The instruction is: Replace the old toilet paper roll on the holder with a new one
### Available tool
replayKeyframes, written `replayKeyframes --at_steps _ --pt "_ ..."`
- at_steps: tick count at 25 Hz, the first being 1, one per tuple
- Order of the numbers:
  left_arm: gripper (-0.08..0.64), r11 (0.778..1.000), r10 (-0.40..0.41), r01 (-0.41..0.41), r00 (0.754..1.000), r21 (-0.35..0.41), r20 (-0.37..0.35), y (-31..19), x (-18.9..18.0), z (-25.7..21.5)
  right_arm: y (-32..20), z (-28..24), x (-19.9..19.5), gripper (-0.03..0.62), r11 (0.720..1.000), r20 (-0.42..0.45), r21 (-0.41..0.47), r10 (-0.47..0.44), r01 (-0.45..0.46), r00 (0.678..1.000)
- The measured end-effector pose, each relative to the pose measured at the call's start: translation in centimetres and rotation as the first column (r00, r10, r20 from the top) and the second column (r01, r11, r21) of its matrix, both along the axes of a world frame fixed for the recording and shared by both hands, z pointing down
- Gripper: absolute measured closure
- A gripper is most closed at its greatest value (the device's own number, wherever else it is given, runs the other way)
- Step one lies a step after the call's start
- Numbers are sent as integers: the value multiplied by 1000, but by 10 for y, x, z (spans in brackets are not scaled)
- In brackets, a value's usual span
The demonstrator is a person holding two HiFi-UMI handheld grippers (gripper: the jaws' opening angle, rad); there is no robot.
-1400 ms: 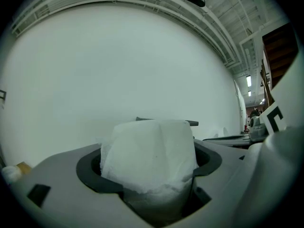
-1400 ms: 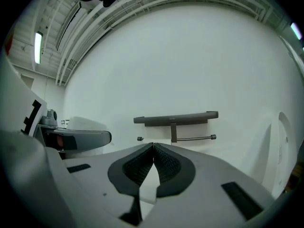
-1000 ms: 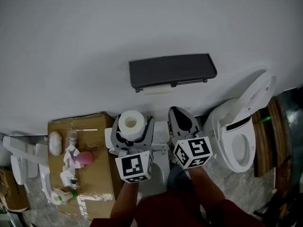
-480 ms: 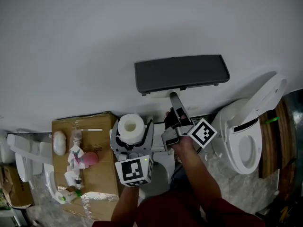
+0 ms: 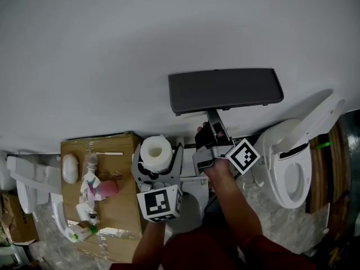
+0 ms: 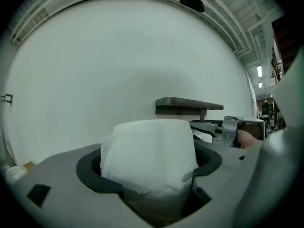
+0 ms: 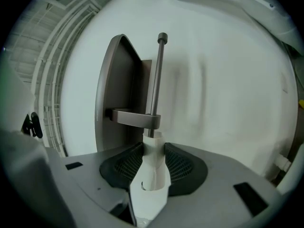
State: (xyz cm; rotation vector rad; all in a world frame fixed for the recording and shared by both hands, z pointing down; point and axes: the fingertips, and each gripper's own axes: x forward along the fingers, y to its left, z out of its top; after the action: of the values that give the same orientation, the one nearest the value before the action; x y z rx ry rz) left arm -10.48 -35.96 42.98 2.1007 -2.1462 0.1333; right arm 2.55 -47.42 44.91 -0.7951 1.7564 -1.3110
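Note:
The dark grey holder (image 5: 225,90) hangs on the white wall with its lid level. My right gripper (image 5: 212,126) reaches up to its underside, rolled onto its side. In the right gripper view the old roll (image 7: 154,175), a thin flattened white tube, sits on the end of the holder's metal rod (image 7: 156,80). My right gripper (image 7: 153,156) has just been closing, and its meshed pads pinch this tube. My left gripper (image 5: 159,157) holds a full white new roll (image 5: 155,148) upright below and left of the holder. That new roll (image 6: 149,156) fills the left gripper view.
A white toilet (image 5: 287,167) with its lid raised (image 5: 318,117) stands to the right. A cardboard box (image 5: 115,218) with several small items on top sits to the left, with white fixture parts (image 5: 22,190) beyond it. The wall is bare around the holder.
My right gripper has rolled onto its side and risen from beside the left gripper to the holder's underside. The white strip under the holder no longer shows. The left gripper has barely shifted.

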Motion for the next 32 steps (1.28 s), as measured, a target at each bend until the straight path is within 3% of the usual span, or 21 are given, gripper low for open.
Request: replayKeyframes --at_steps 5,20,27,32 --pt "110 1000 0 0 1000 5 -4 0 -8 3 3 -1 -6 437 1000 63 -12 0 1 998" --pt "110 992 -129 129 992 -2 10 42 -69 1 28 -6 -91 439 988 13 2 -158 158 987" --pt "110 979 -202 202 979 -2 8 70 -100 -1 55 -6 -134 440 963 -27 12 -268 268 963" --pt "110 977 -213 213 977 8 11 79 -106 -5 72 -17 -131 442 962 -134 69 -254 265 958"
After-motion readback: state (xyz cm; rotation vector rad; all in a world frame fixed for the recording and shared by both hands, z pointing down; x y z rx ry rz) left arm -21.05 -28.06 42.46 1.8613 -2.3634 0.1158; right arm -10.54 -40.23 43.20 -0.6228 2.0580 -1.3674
